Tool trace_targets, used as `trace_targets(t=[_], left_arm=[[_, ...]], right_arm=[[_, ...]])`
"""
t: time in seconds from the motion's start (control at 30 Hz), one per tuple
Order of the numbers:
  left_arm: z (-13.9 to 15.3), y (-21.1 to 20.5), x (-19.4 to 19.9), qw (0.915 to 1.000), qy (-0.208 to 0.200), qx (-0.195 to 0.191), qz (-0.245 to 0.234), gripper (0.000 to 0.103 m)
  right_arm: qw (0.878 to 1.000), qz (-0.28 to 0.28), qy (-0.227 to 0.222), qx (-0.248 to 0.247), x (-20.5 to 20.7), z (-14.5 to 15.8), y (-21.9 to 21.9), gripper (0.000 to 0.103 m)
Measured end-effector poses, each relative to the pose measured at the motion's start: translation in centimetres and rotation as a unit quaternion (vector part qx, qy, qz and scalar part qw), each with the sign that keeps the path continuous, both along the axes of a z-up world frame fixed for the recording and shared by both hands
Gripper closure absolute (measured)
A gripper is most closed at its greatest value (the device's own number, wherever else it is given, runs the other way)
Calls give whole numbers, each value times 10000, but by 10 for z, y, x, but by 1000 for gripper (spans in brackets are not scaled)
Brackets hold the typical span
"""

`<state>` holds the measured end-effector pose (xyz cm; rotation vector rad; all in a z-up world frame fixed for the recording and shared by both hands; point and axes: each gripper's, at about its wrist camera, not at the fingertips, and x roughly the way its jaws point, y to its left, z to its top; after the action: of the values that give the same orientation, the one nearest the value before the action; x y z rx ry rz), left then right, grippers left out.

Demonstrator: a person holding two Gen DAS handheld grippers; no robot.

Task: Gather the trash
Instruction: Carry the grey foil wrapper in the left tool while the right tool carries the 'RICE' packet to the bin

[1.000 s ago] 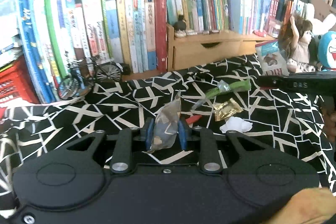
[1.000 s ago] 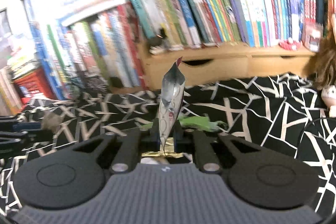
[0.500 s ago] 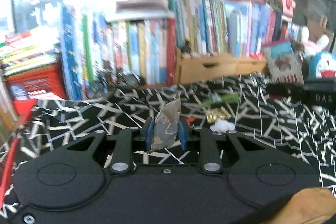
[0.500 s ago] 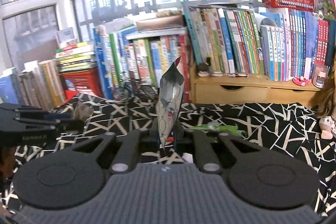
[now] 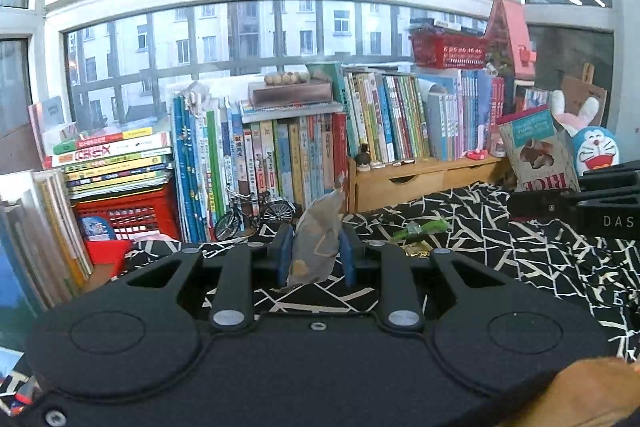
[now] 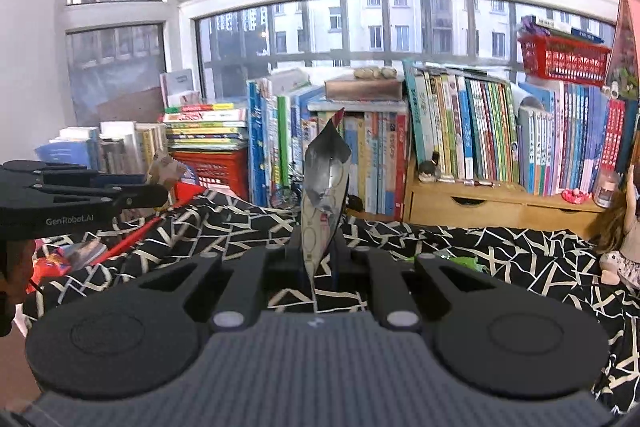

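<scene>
Between the blue pads of the left gripper (image 5: 316, 253) sits a crumpled tan wrapper (image 5: 318, 239), pinched upright with its tip poking above the fingers; jaws nearly closed, squeezing it. Right gripper (image 6: 316, 247) is clamped tight on a silver foil wrapper (image 6: 324, 195), which stands tall and thin with a small red corner on top. Both are held up above the black-and-white patterned cloth (image 5: 520, 267). More trash lies on that cloth beyond the left gripper: a green wrapper (image 5: 424, 227) and just in front of it a gold wrapper (image 5: 416, 247), near each other, partly hidden by the gripper body. In the right wrist view the green wrapper (image 6: 460, 261) peeks out just past the right finger link. Left gripper (image 6: 156, 187) shows at the left edge of that view with the tan wrapper (image 6: 166, 171) in its tip; right gripper body (image 5: 580, 203) crosses the right edge of the left view. Behind: rows of books (image 5: 280, 155), a red crate (image 5: 128, 215), a model bicycle (image 5: 252, 215), a wooden drawer shelf (image 5: 420, 179), window (image 5: 280, 35).
</scene>
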<state>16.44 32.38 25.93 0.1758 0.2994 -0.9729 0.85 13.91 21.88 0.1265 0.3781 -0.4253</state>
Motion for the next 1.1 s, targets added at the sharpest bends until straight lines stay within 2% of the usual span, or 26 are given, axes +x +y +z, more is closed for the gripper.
trace_targets(t=[0.27,0.43,0.5,0.63,0.77,0.87,1.1], left_arm=[[12,64,-22,9995,-279,-92,-65,80],[20,105,-37,9983,-541,-204,42,80],[22,121,-44,9984,-521,-231,60,80],[23,147,-61,9971,-706,-167,215,80],[18,171,-72,9979,-503,-276,302,80],[9,186,-85,9975,-551,-128,413,80],[-22,225,-107,9975,-200,-24,671,80]], right_arm=[[9997,-54,-170,-172,-18,16,57,87],[9994,-29,-290,-187,-31,22,91,87],[9994,30,-303,-177,-36,24,102,87],[9993,197,-274,-171,-44,25,121,87],[9991,327,-198,-163,-50,23,141,87],[9988,464,-143,-75,-52,19,155,87],[9954,960,73,20,-53,5,195,87]])
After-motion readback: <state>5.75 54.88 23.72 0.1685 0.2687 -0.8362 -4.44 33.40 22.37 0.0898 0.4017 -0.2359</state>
